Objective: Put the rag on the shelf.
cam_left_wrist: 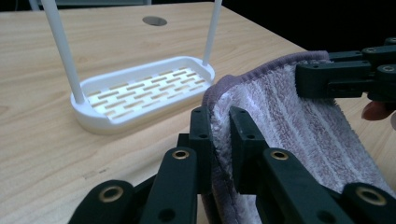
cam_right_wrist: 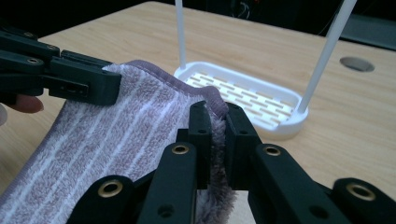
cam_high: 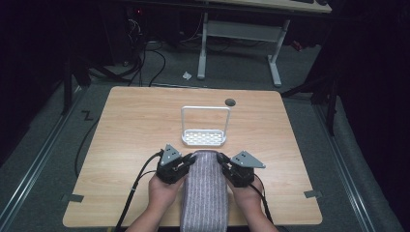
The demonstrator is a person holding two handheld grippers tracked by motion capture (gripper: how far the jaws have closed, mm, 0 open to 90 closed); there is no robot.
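dark floor and trailing cables ring a pale wood tabletop (cam_high: pixel 135 125), with another desk's white legs beyond it. on the tabletop's near half lies a long purple-grey striped towel (cam_high: pixel 205 193), running from the person's edge forward between both hands, its far end lifted slightly off the wood. just past that end stands a white rack (cam_high: pixel 204 137), a slotted tray with a tall hoop handle arching over it, apart from the cloth. the left tongs (cam_high: pixel 189 160) grip the towel's far left corner; the left gripper view has the two black jaws closed tight on the hemmed edge (cam_left_wrist: pixel 219 135) with pile squeezed between them. the right tongs (cam_high: pixel 221 159) hold the far right corner likewise, jaws pinched onto the fold (cam_right_wrist: pixel 215 116). smallest, a round grommet hole (cam_high: pixel 230 102) sits in the tabletop behind the rack. judging by this, the grasp is made and the step in hand is raising the towel's leading edge, likely to drape it over the hoop. the next move calls for lifting both corners evenly, keeping the edge taut between the tongs, and clearing the handle's top bar without knocking the light rack.
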